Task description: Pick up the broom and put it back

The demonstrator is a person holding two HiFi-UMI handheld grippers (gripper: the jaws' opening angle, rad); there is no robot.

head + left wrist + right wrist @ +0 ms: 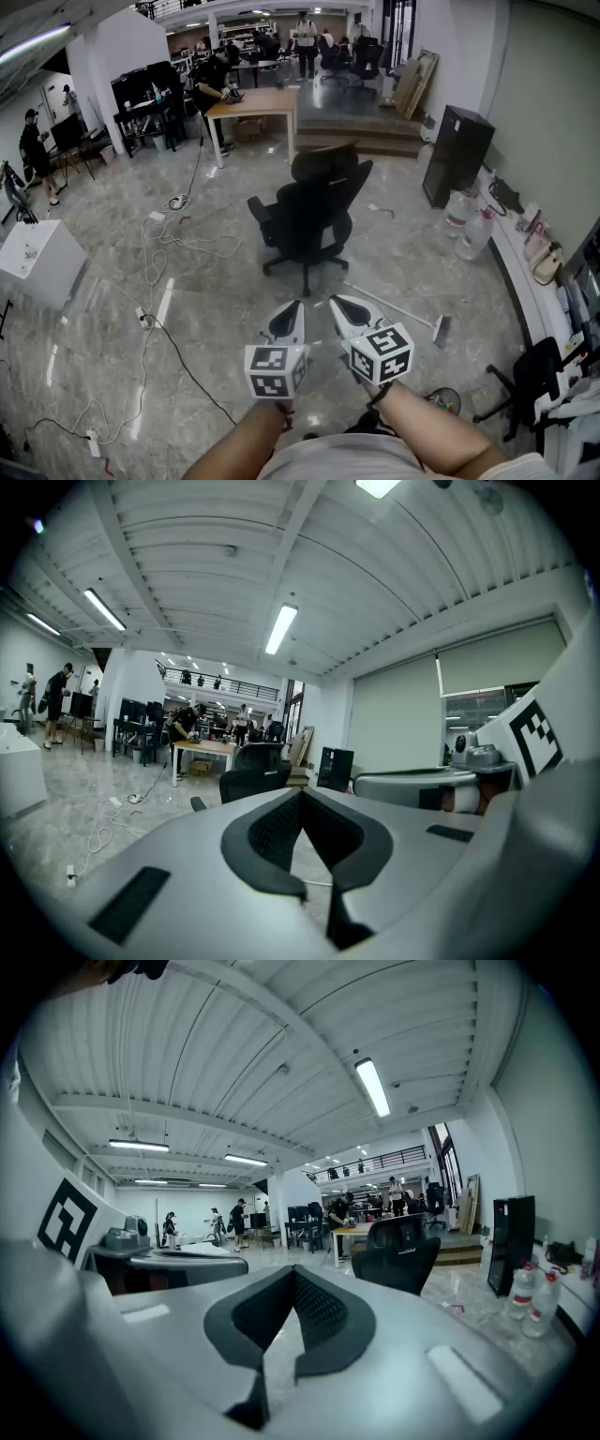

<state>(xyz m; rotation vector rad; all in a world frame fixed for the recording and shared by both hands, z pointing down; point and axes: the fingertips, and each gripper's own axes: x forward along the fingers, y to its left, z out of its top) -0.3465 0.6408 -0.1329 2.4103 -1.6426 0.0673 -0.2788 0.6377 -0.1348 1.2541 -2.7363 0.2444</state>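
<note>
The broom [394, 307] lies flat on the marble floor to the right of my grippers, with its thin white handle running from near the chair's base to the small head [442, 330] at the lower right. My left gripper [295, 306] and right gripper [336, 301] are held side by side in front of me, above the floor and short of the broom, both pointing roughly level. In the left gripper view the left gripper [302, 797] has its dark pads meeting at the tip with nothing between them. The right gripper [293, 1271] looks the same in its own view, shut and empty.
A black office chair [309, 220] stands just ahead of the grippers. Cables [159, 281] trail over the floor on the left near a white box [37, 258]. Water bottles [469, 225], a black cabinet [457, 155] and a second chair [530, 375] line the right wall. People work at tables [253, 103] far back.
</note>
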